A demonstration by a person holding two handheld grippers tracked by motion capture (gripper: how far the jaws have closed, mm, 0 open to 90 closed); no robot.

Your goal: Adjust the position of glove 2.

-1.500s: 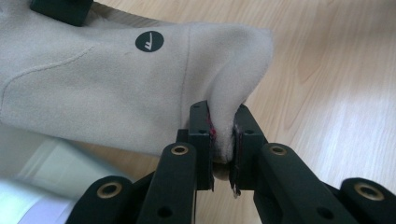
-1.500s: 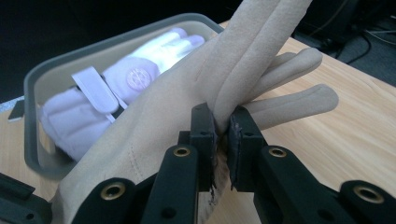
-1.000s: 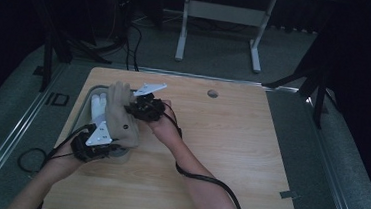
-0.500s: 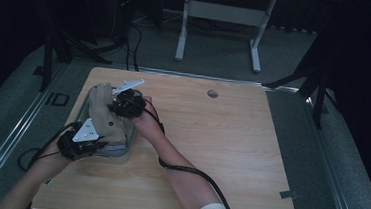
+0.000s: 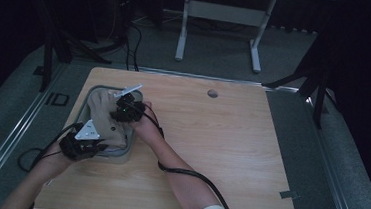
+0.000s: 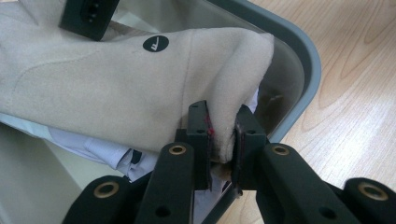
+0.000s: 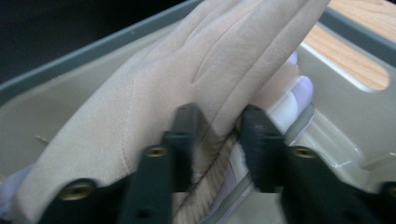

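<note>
Both grippers, L (image 6: 223, 140) & R (image 7: 217, 135), clamped on beige garment (image 5: 103, 115) w/ jaws nearly closed, mostly inside grey bin (image 5: 131, 148); packing looks near done, tucking edges left.

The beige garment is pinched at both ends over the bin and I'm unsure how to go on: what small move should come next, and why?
Probably lower both claws together to lay the beige garment flat into the grey bin. The left claw and the right claw each grip a fold of it, and it already hangs over the clothes inside the bin.
</note>
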